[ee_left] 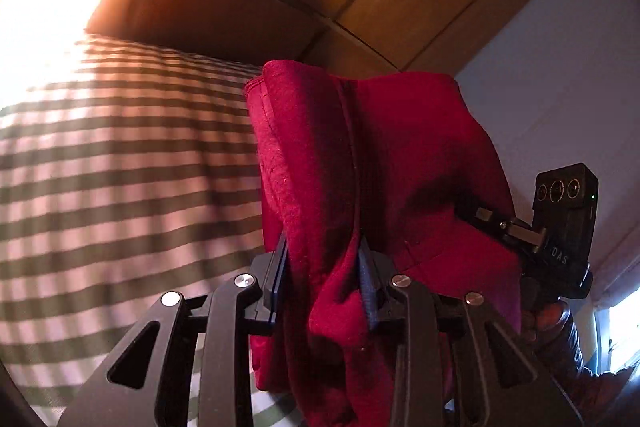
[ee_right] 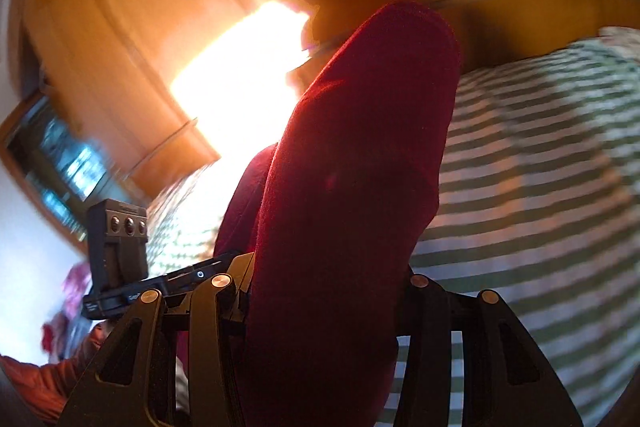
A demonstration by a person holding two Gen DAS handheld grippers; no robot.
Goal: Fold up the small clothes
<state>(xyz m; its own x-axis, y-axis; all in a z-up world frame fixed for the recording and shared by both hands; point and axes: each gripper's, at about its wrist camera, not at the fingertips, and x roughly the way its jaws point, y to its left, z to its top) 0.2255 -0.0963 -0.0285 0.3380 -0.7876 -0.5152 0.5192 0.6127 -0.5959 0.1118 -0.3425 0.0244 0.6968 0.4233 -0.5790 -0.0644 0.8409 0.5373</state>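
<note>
1. The left gripper (ee_left: 324, 283) is closed on a bunched edge of the red garment (ee_left: 384, 155); cloth fills the gap between its blue pads.
2. The right gripper (ee_right: 324, 291) is also clamped on the garment (ee_right: 352, 167), which rises thick between its fingers and hides the pads.
3. The garment hangs in the air between the two grippers, above the striped bed (ee_left: 120, 167), not lying on it.
4. In the left view the right gripper (ee_left: 492, 223) bites the cloth's far side, near the left one.
5. Judged step: the garment is lifted by two points, either to shake it out or to bring one edge over for a fold.
6. The next move calls for lowering it onto the bed (ee_right: 540, 187) with both grips kept level, so the cloth lands flat and without twisting.
</note>
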